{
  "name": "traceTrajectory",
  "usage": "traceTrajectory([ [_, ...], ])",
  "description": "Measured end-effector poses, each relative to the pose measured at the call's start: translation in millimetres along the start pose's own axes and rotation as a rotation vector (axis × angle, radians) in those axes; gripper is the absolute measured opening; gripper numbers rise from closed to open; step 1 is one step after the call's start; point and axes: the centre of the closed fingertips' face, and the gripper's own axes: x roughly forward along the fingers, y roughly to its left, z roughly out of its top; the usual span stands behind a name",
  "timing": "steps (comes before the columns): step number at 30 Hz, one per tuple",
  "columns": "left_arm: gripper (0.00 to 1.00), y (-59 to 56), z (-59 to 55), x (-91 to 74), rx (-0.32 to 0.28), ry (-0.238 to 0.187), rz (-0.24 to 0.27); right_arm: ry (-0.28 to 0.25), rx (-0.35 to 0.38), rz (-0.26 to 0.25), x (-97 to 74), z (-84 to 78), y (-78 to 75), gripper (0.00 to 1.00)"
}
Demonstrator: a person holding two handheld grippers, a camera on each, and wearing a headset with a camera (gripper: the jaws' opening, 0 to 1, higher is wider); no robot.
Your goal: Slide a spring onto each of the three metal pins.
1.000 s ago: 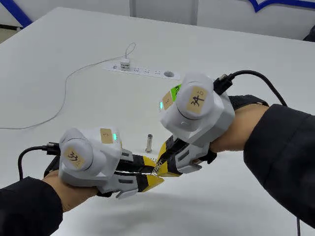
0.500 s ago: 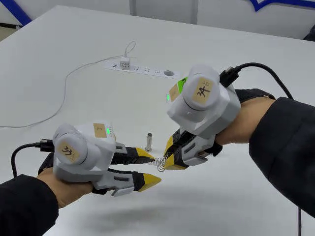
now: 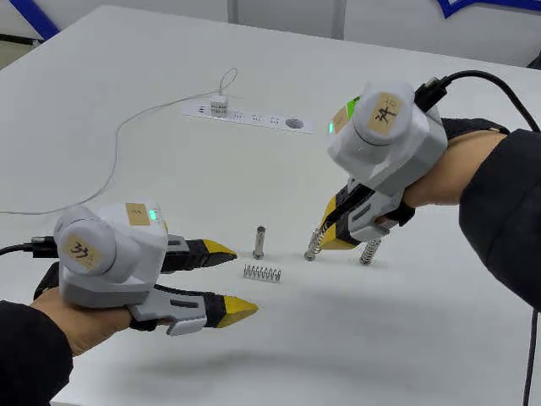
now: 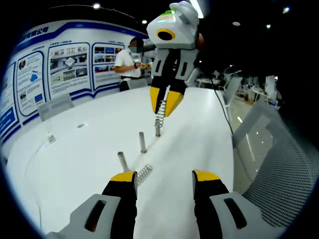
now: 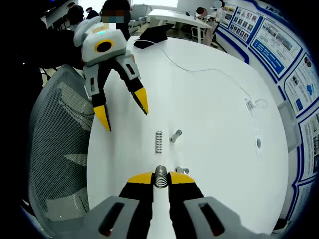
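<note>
Spring 1 is laid flat and loose on the white bench, just in front of a bare pin that is stood upright. The 2 are close but not touching. The left hand-held gripper is held low over the bench, and its 2 yellow-tipped jaws are spread wide apart with nothing between them. They are pointed toward spring 1 and the bare pin. The right hand-held gripper is tipped down toward the bench, and its jaws are squeezed together on spring 2. Spring 2 is gripped by 1 end, and the rest of it is stuck out past the tips, down toward the bench. A middle pin is seen in the right gripper view just beside the squeezed jaws, and its top is bare. Whether the low end of spring 2 is over any pin cannot be told. Under the body of the right hand-held gripper, a small piece with coils is stood on the bench, a bit tilted. It looks like a spring on a pin, but that cannot be told for sure. Far back on the bench, a white power strip is laid flat.
</note>
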Motion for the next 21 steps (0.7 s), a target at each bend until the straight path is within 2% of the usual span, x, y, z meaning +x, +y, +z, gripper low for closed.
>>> traceTrajectory([
  [4, 0.48, -0.1, -2.0, -2.3, -0.014, 0.001, 0.012, 0.026, 0.023, -0.026, 3.1, -6.9, -18.9, 0.12],
  [9, 0.49, -1.3, -5.0, -2.2, -0.025, 0.005, 0.014, 0.055, 0.041, -0.027, 14.5, -11.0, -31.5, 0.12],
  [21, 0.51, 0.5, -7.2, -3.4, -0.038, 0.004, 0.019, 0.098, 0.066, 0.003, 33.6, -14.5, -36.3, 0.12],
])
